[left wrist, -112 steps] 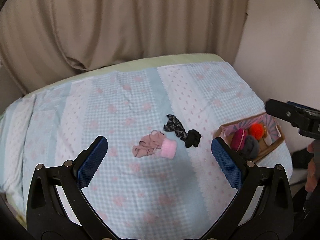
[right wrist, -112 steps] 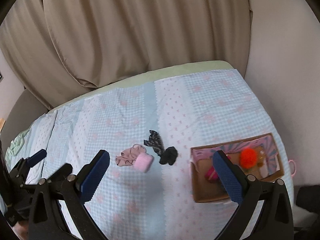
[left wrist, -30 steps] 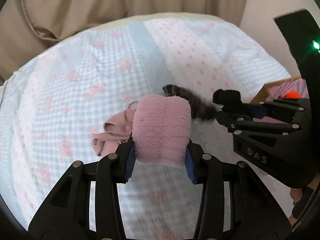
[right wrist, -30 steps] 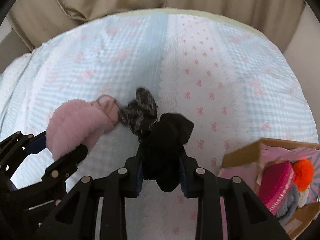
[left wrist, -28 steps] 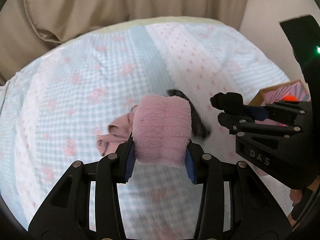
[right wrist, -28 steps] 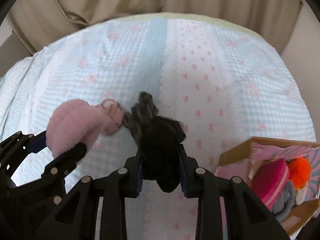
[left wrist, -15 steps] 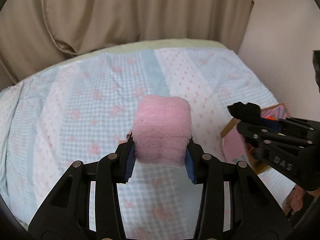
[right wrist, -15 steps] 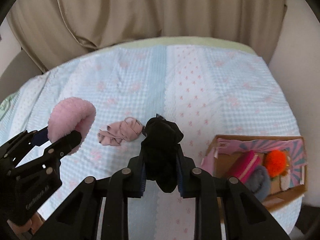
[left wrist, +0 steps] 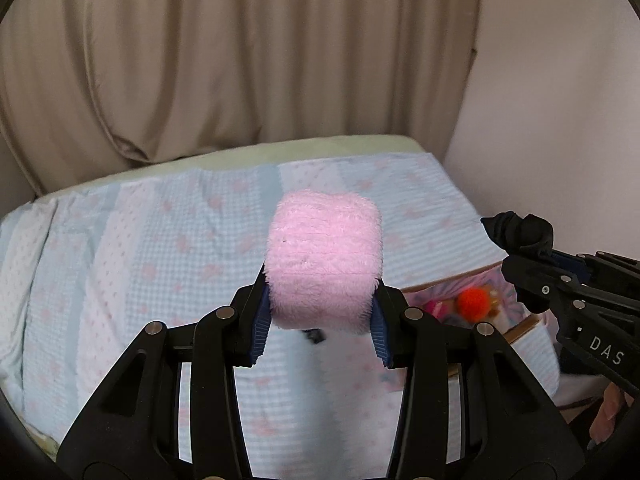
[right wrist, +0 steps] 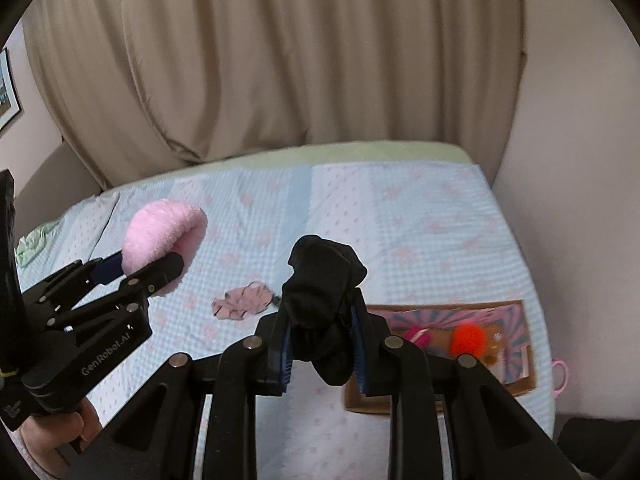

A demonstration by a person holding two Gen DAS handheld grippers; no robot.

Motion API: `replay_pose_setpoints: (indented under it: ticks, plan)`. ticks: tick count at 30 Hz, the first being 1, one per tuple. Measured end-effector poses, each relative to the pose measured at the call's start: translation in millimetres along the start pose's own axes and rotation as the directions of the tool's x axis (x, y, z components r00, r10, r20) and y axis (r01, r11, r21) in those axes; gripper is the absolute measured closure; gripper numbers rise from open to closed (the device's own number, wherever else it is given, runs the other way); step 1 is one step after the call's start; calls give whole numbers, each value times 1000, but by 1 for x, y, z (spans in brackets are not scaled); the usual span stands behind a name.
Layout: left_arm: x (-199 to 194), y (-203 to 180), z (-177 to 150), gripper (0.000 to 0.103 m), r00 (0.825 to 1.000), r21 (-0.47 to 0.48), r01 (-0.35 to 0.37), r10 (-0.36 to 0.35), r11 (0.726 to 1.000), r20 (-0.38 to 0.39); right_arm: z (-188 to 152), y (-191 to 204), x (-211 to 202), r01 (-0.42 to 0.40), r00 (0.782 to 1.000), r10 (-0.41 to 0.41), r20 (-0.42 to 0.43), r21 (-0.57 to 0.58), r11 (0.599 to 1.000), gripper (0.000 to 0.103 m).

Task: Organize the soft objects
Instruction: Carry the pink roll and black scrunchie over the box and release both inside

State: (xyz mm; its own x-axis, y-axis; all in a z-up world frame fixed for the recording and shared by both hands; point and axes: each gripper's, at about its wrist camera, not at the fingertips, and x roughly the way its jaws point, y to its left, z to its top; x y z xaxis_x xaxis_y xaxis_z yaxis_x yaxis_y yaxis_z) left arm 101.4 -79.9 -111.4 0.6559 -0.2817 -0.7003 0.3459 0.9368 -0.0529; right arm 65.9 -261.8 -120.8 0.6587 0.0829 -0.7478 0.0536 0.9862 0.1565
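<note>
A fluffy pink roll (left wrist: 324, 260) sits pinched between the blue pads of my left gripper (left wrist: 320, 332), held high above the bed; the right wrist view shows it at the left (right wrist: 160, 236). My right gripper (right wrist: 322, 350) is shut on a bunched black sock (right wrist: 324, 292), which also shows at the right edge of the left wrist view (left wrist: 520, 232). On the checked bedspread (right wrist: 400, 220) lies a crumpled dusty-pink cloth (right wrist: 244, 300) with a dark patterned piece (right wrist: 275, 299) peeking out beside it, mostly hidden by the sock.
A cardboard box (right wrist: 516, 386) with a pink patterned lining lies at the bed's right edge, holding an orange pompom (right wrist: 468, 340) and a magenta pouch (right wrist: 418, 334). Beige curtains (right wrist: 300, 60) hang behind the bed. A wall (right wrist: 572, 160) stands right.
Both grippers have risen well above the bed with their loads, so the bed looks smaller and the curtains fill the top. The box has come more into view.
</note>
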Motion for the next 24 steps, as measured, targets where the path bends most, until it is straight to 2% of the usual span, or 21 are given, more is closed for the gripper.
replay_pose_setpoints:
  ticks: [7, 12, 16, 24]
  plan:
    - [0, -84, 6, 65, 1000, -13, 19, -19, 1000, 17, -7, -84, -28, 20, 1000, -20, 9, 23, 1000, 81]
    - [18, -138, 5, 65, 998, -17, 57, -58, 998, -23, -13, -140, -31, 62, 998, -60, -26, 47, 997, 81]
    - [44, -174, -3, 65, 991, -4, 90, -90, 996, -97, -23, -172, -19, 84, 993, -76, -89, 85, 993, 81]
    - [112, -224, -28, 65, 960, 22, 133, -123, 991, -253, -45, -217, 29, 102, 975, -66, -212, 165, 981, 81]
